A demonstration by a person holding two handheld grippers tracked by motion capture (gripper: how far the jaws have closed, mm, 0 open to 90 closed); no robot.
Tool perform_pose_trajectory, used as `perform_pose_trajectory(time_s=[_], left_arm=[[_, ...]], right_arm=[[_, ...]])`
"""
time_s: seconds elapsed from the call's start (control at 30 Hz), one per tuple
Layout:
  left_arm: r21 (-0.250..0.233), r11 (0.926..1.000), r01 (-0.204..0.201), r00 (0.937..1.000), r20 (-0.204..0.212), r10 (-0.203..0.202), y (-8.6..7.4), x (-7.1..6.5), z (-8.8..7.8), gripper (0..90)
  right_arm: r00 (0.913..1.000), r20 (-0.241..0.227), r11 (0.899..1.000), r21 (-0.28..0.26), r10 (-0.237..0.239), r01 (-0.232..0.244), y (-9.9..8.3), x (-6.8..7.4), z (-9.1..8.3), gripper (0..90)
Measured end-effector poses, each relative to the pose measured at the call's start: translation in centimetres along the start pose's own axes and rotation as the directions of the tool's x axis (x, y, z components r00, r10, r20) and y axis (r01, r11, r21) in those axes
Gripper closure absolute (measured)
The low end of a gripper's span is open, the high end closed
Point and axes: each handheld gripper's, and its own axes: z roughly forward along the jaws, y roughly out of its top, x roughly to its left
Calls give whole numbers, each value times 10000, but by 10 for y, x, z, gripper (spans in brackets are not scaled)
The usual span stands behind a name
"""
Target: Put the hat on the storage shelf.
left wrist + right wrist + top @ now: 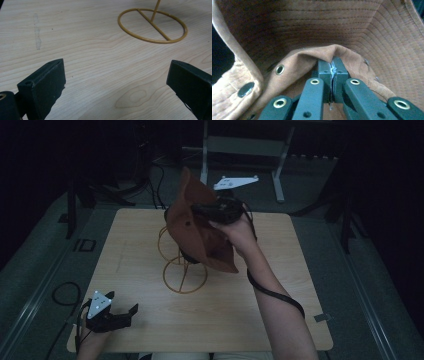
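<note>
Wooden table (150, 245), grey carpet floor (45, 250), white metal frame (280, 175)

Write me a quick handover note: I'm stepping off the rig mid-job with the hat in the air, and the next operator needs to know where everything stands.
Right gripper: shut on the brown suede brimmed hat, pinching a fold of its fabric; hat held up above the table, over the wire stand.
Left gripper: open, holding nothing, low over the near left corner of the light wooden table.
Yellow wire stand with a ring base: upright at mid-table, partly behind the hat.
Done: hat gripped and lifted.
Left: the hat does not look seated on the stand yet; probably lower it onto the stand's top, then release. Contact between the two can't be judged from here.
</note>
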Motion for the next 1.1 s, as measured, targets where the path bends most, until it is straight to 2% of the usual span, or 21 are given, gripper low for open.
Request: perform_pose_trajectory(time_s=[0.17,0.37,0.43,0.57,0.6,0.63,0.7,0.8,0.87,0.9,0.93,0.97,1.0,1.1], left_arm=[[-98,9998,143,9998,104,-142,-1,2,-1,29],[-107,9997,204,9996,176,-202,-1,3,0,29],[-108,9997,222,9996,170,-220,-1,3,-1,29],[-111,9997,218,9996,184,-216,-1,3,-1,29],[-109,9997,229,9995,203,-227,-1,3,0,29],[-107,9997,234,9995,204,-232,-1,3,0,29],[-106,9996,254,9994,235,-252,-1,3,-1,30],[-162,9993,340,9992,238,-336,-2,3,-1,29],[-153,9992,362,9991,240,-359,-2,4,-1,29],[-142,9993,343,9991,242,-340,-2,3,-1,29],[-132,9993,337,9992,238,-334,-2,3,-1,29],[-118,9994,334,9992,223,-331,-2,3,-1,29],[-121,9994,339,9992,229,-337,-2,3,-1,29],[-128,9994,337,9992,208,-334,-2,3,-1,29]], right_arm=[[9995,-309,9966,819,-80,105,-5,6,31,883],[9983,-571,9931,1169,111,-43,-7,8,51,881],[9985,-542,9910,1338,23,50,-9,10,57,879],[9980,-625,9910,1342,73,11,-9,10,62,858],[9976,-683,9912,1325,92,-1,-9,10,63,825],[9970,-767,9925,1221,125,-30,-9,10,64,687],[9970,-775,9923,1236,74,23,-8,13,68,533],[9982,-528,9894,1405,-289,361,-9,20,75,415],[9983,-457,9890,1414,-374,435,-9,22,75,384],[9980,-455,9902,1304,-440,496,-9,26,75,303],[9983,-416,9907,1278,-412,462,-9,27,74,276],[9983,-449,9921,1179,-384,435,-8,27,72,222],[9965,-726,9918,1180,-417,501,-8,26,70,181],[9973,-631,9938,1029,-364,428,-8,25,66,174]])
